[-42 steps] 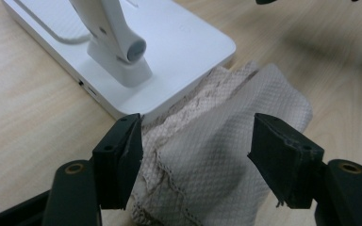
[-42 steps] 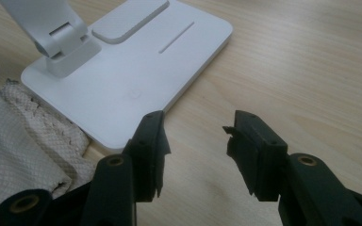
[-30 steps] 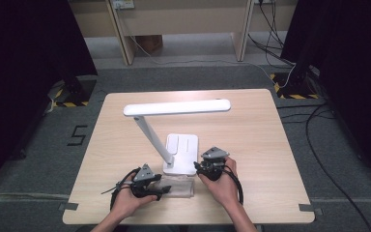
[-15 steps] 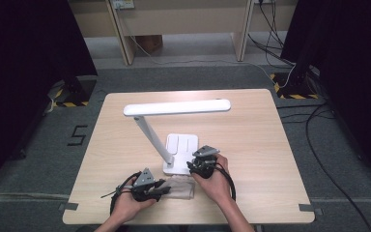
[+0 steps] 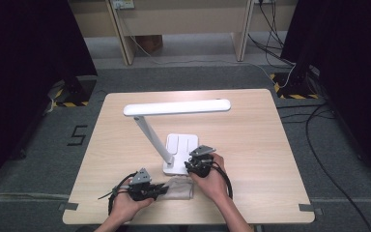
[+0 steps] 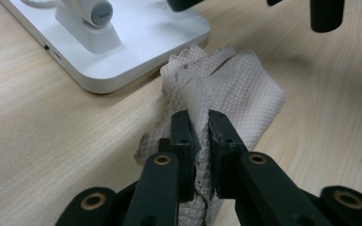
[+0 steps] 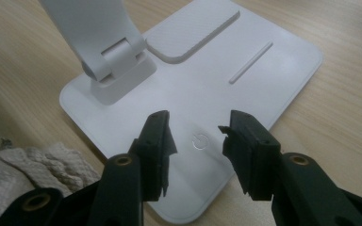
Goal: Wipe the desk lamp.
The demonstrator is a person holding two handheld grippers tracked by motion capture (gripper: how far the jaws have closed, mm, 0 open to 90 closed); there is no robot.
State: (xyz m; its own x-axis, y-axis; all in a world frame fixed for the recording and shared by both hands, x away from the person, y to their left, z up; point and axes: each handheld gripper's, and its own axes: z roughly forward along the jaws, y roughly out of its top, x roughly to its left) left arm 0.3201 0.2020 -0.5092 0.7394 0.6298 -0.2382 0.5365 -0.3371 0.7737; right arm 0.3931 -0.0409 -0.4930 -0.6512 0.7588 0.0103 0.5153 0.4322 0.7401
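Clamped now, where a second ago they gaped: from the high view the left gripper [image 5: 160, 189] has just closed its jaws on the paper towel [image 5: 178, 188] at the table's [image 5: 270, 159] near edge, so wiping looks ready to begin. Over to the left gripper view, the pads pinch a raised fold of towel, just beside the lamp base [image 6: 136, 42]. Right gripper view: the right gripper [image 7: 195, 136], jaws closing a little yet still apart and empty, hovers over the base's power button [image 7: 199, 140], possibly touching; hard to tell.
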